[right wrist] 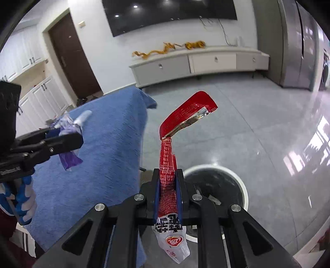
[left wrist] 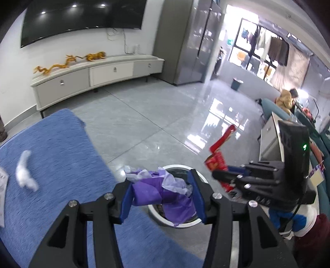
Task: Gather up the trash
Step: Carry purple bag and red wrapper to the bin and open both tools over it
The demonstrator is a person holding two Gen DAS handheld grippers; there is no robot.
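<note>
Drop step: left gripper (left wrist: 163,192) pinching purple wrapper (left wrist: 165,198), right gripper (right wrist: 167,193) pinching red wrapper (right wrist: 168,181) by the bin (right wrist: 237,175); next, centre over it and release.

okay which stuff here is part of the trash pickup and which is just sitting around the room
Part of the job: purple wrapper in the left gripper; red wrapper in the right gripper; bin; white tissue on the blue cloth.

Just lying about: TV; cabinet; gold dragon; fridge.
</note>
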